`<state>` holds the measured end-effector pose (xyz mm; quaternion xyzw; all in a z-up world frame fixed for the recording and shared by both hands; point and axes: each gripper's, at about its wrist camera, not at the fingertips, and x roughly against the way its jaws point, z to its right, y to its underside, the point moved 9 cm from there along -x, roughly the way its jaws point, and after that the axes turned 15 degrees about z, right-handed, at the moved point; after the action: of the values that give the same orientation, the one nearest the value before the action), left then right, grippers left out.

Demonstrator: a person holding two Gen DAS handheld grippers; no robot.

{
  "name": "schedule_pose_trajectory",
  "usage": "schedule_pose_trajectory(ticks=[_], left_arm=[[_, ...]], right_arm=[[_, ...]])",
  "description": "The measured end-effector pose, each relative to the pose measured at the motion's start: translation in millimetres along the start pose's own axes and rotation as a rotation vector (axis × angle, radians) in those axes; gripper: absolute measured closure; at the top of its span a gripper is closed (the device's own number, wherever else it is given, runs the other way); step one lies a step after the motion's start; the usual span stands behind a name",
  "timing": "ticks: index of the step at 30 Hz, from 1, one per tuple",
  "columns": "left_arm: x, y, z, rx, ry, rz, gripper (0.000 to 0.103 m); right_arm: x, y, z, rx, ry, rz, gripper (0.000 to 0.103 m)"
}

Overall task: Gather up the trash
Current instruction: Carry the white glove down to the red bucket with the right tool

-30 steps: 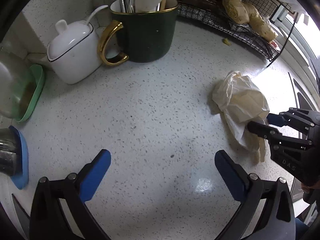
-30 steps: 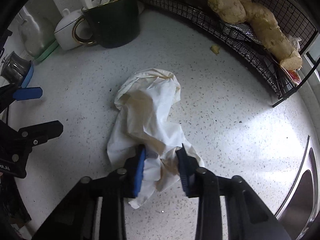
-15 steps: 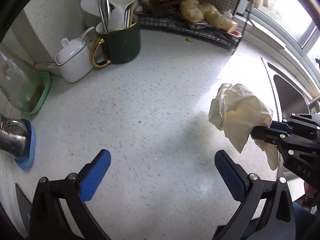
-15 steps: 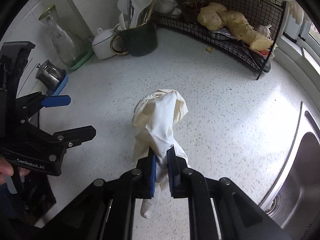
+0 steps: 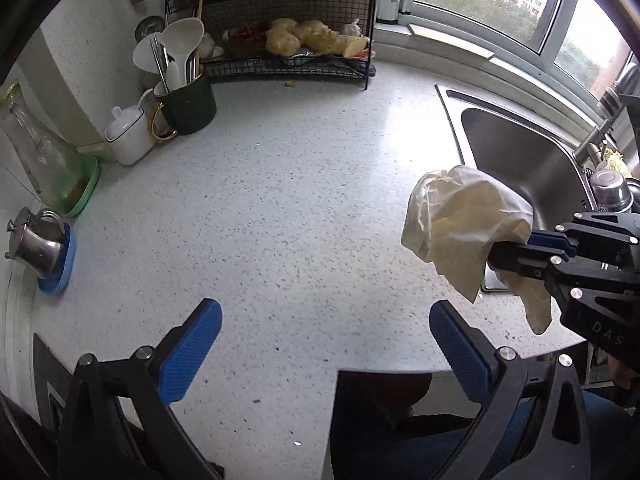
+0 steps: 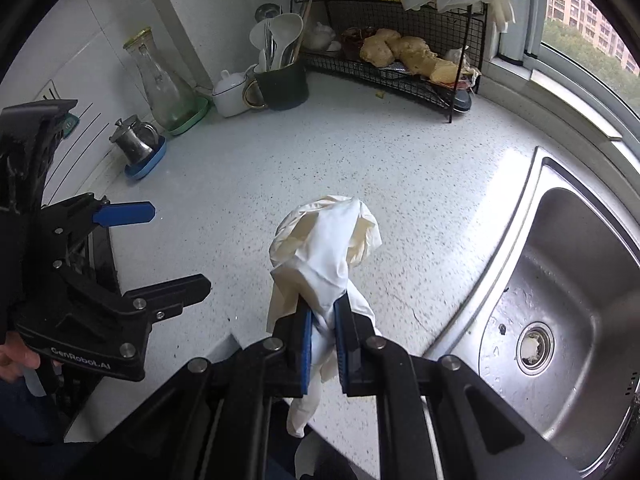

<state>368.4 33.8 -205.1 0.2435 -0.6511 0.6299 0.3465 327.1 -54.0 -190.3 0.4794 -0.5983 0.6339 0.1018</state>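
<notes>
A crumpled, stained white tissue [image 6: 326, 248] hangs in the air above the speckled countertop [image 6: 400, 168], pinched at its lower end by my right gripper [image 6: 322, 322], which is shut on it. From the left wrist view the same tissue [image 5: 460, 224] shows at the right, near the sink's edge, with the right gripper [image 5: 504, 252] clamped on it. My left gripper [image 5: 324, 344] is open with nothing between its blue pads and hovers over the counter's front edge. It appears at the left of the right wrist view as the left gripper [image 6: 164, 248].
A steel sink [image 6: 568, 320] lies to the right. At the back stand a wire rack [image 6: 400, 40] with ginger, a green mug [image 6: 280, 80] of utensils, a white sugar pot [image 6: 230, 94], a glass carafe [image 6: 160, 80] and a small metal pitcher [image 6: 134, 142].
The right gripper closed on the tissue and lifted it off the counter. Both grippers rose and pulled back toward the counter's front edge, bringing the sink into view.
</notes>
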Motion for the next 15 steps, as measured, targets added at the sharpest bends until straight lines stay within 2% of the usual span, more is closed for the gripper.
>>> schedule_pose_trajectory(ticks=[5,15], left_arm=[[39,24,31,0.004,-0.030,0.025,0.000],[96,96,88,0.050,-0.068,0.004,0.000]], right_arm=[[25,29,3,0.004,0.000,0.011,0.094],[90,93,4,0.042,-0.020,0.012,0.094]])
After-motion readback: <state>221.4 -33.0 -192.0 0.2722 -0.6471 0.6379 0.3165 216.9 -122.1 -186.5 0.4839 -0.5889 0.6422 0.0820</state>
